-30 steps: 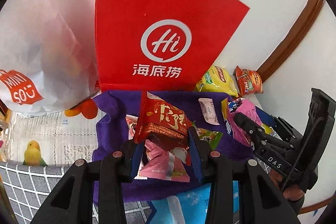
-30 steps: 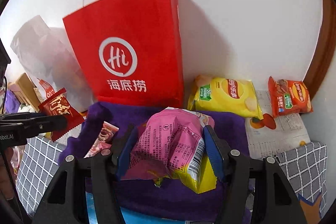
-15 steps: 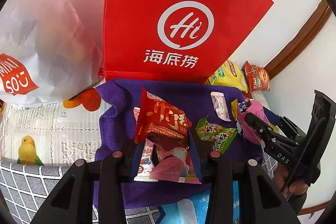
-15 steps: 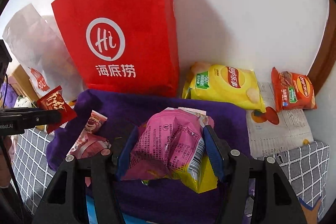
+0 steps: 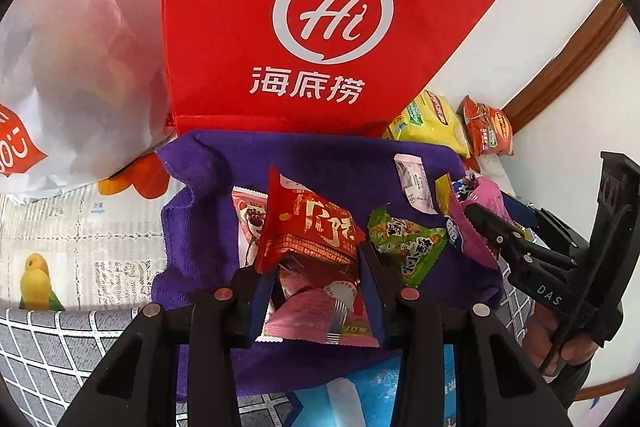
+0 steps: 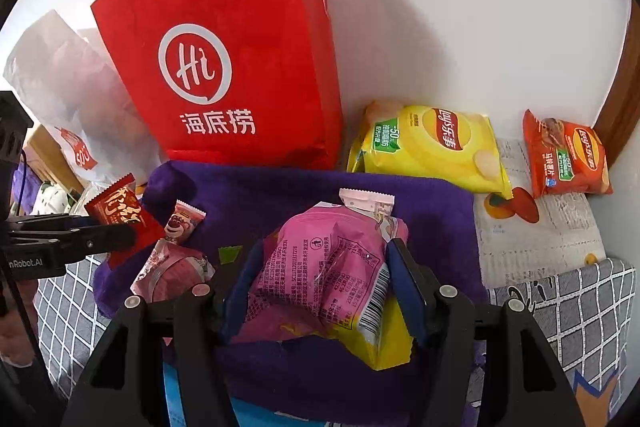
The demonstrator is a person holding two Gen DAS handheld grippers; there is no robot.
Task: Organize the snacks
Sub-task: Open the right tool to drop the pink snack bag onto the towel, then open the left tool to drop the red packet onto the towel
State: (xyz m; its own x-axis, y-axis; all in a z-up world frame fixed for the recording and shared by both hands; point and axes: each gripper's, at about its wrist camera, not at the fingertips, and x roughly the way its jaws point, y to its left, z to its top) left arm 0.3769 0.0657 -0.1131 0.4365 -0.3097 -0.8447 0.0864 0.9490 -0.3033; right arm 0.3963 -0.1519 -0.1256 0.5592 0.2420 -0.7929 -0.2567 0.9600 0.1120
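Red paper bag point(image 6: 224, 67) behind purple cloth point(image 6: 280, 195)

The red bag point(image 6: 224, 75) at twelve o'clock looks like matt paper with thin cord handles, and the white bag point(image 5: 80, 59) at ten o'clock is thin, crinkled, half-clear plastic. The purple cloth point(image 6: 280, 195) in the middle is soft, fuzzy towelling, lying on a printed table cover point(image 6: 536, 239) with a smooth, faintly shiny face. The yellow chip bag point(image 6: 432, 147), orange chip bag point(image 6: 568, 159), pink packet point(image 6: 328, 267) and red packet point(image 5: 312, 231) are glossy, creased plastic film, while the gripper fingers point(image 6: 412, 287) are matt black plastic with blue pads.
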